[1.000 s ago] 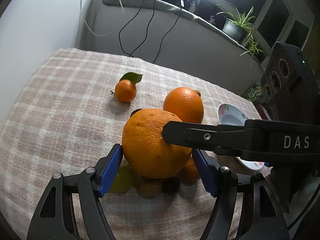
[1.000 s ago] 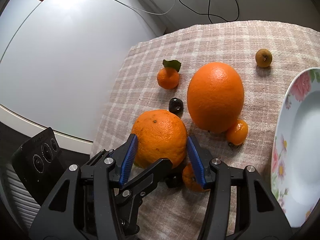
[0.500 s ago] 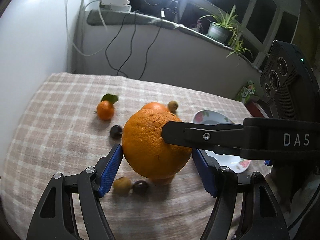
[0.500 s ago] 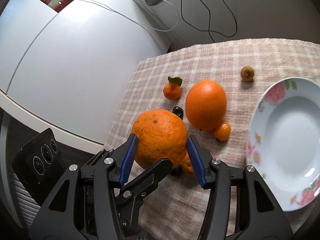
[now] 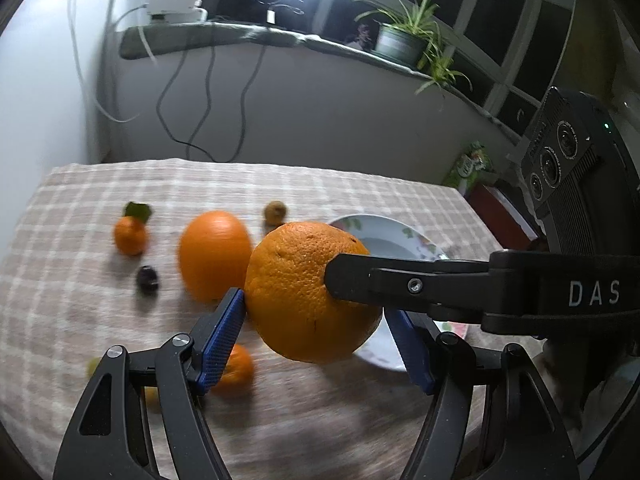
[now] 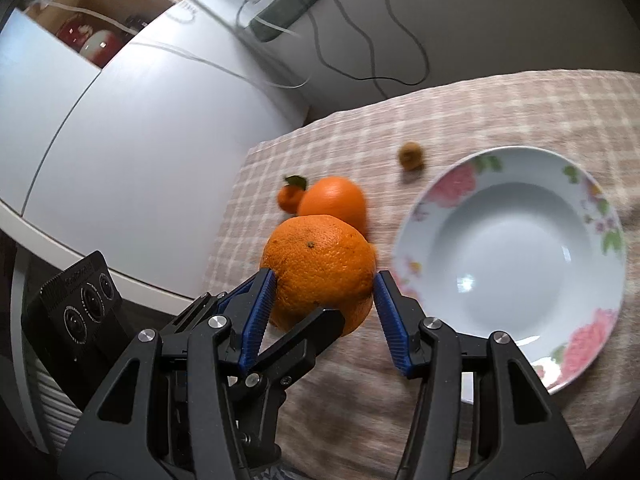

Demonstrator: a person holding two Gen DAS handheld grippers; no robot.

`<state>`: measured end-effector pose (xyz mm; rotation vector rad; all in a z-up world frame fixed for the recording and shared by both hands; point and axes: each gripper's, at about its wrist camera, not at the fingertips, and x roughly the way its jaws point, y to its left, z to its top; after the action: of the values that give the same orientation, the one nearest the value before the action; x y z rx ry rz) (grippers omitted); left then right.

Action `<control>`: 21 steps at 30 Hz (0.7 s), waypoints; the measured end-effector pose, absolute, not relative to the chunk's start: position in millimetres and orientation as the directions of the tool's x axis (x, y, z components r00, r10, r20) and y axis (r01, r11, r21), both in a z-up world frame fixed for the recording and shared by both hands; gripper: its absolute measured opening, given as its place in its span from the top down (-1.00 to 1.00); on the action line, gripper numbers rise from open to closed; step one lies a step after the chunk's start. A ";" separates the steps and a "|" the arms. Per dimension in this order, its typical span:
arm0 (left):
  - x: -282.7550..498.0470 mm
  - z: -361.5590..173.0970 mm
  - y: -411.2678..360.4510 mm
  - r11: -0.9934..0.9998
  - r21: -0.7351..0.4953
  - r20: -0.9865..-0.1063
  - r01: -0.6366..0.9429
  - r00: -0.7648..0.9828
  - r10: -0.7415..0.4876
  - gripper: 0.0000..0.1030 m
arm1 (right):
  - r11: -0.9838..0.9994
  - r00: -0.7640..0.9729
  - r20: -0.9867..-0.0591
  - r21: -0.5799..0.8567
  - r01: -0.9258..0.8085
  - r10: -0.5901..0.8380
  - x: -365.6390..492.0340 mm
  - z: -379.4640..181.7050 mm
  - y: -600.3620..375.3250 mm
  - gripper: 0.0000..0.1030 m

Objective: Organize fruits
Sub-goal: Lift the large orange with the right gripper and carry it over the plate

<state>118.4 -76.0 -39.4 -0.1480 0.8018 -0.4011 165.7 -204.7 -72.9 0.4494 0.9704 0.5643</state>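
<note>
Because two grippers share one big orange [image 5: 310,294], the left wrist view shows it mid-frame, raised off the cloth [image 5: 80,288] in front of the plate [image 5: 394,240], with the left gripper [image 5: 316,334] spread around it, one blue pad touching and the other just off, while a black finger [image 5: 404,286] of the right gripper, lettered "DAS", presses its side. In the right wrist view the orange [image 6: 318,270] sits lower centre, pinched by the right gripper [image 6: 323,302], probably bound for the plate [image 6: 516,256] at right; no other writing is legible.
</note>
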 end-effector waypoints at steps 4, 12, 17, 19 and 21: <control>124.1 -41.2 -97.7 0.906 -0.272 -0.674 0.324 0.607 -0.420 -0.38 | 0.776 0.460 -0.640 0.593 -0.212 0.615 165.0 -74.5 -229.9 -0.04; 139.4 -51.8 -136.8 0.890 -0.274 -0.696 0.364 0.563 -0.445 -0.38 | 0.788 0.482 -0.654 0.600 -0.140 0.583 171.6 -89.2 -272.5 -0.04; 152.0 -59.7 -154.6 0.887 -0.274 -0.715 0.371 0.539 -0.446 -0.38 | 0.786 0.482 -0.660 0.610 -0.105 0.576 182.3 -98.8 -288.4 -0.04; 156.2 -61.3 -159.3 0.886 -0.275 -0.718 0.373 0.533 -0.447 -0.38 | 0.787 0.486 -0.661 0.610 -0.096 0.571 185.5 -100.6 -293.3 -0.04; 160.9 -63.2 -164.5 0.885 -0.276 -0.723 0.376 0.525 -0.448 -0.38 | 0.788 0.489 -0.665 0.610 -0.083 0.565 188.6 -102.4 -298.2 -0.04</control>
<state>160.9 -164.5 -63.2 -0.0892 0.8906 -0.4936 188.6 -298.2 -102.4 0.5512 0.9905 0.4186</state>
